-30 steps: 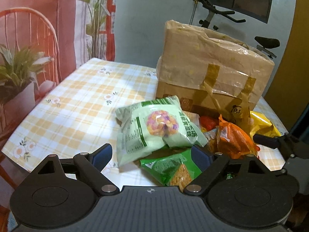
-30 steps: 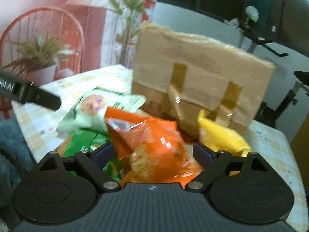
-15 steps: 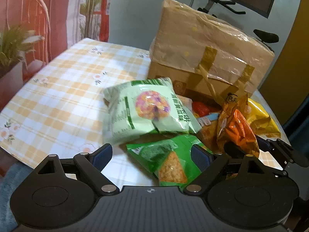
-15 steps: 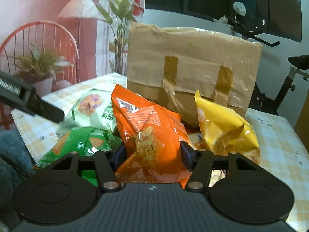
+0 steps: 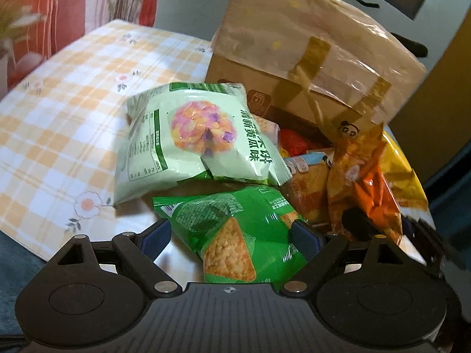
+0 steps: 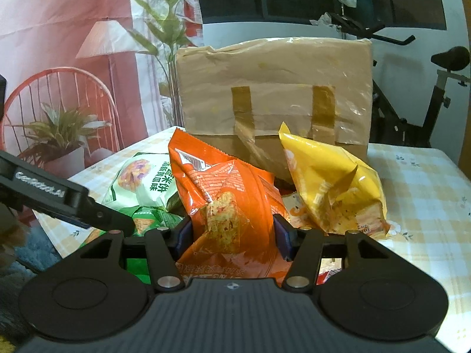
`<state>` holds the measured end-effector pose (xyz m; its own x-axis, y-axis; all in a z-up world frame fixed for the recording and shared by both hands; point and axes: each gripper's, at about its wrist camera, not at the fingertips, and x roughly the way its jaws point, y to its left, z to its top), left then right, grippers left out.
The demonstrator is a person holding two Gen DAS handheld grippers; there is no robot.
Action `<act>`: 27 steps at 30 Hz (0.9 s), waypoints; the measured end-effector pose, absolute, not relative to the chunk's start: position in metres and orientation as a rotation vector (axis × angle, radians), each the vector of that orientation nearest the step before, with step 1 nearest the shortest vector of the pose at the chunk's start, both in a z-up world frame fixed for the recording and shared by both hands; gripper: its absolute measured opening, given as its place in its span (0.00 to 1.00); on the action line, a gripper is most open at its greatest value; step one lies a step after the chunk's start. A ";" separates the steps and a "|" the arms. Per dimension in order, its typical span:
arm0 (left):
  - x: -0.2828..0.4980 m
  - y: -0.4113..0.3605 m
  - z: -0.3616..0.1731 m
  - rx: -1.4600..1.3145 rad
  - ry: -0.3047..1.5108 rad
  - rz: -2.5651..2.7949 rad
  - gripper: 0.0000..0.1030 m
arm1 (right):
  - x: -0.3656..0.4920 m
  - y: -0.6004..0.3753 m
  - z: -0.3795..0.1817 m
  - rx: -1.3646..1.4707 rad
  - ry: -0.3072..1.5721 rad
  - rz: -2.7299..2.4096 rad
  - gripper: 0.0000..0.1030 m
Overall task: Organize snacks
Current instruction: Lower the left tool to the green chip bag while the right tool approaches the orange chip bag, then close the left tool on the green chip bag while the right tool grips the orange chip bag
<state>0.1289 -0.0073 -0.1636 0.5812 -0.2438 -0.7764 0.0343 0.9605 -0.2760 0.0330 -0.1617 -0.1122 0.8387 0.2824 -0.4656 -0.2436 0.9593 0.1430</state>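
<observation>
Your right gripper [image 6: 232, 235] is clamped on the orange snack bag [image 6: 226, 203], standing upright between its pads in front of the cardboard box [image 6: 273, 88]. Your left gripper [image 5: 229, 236] is spread wide, straddling the green chip bag [image 5: 235, 229] near the table's [image 5: 59, 111] front edge, pads not pressing it.

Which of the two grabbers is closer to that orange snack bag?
Right. The right gripper is clamped on the orange bag, a pad pressing each side. The left gripper stands open over the dark green bag, beside the orange one.
</observation>
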 end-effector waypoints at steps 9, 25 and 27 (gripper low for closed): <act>0.141 -0.023 -0.173 -0.223 0.944 -0.181 0.93 | 0.033 -0.161 -0.114 0.075 0.501 0.281 0.56; 0.136 0.000 -0.186 -0.363 0.953 -0.248 0.83 | 0.033 -0.161 -0.117 0.066 0.492 0.290 0.56; 0.133 0.004 -0.184 -0.372 0.943 -0.255 0.80 | 0.033 -0.161 -0.116 0.069 0.490 0.291 0.56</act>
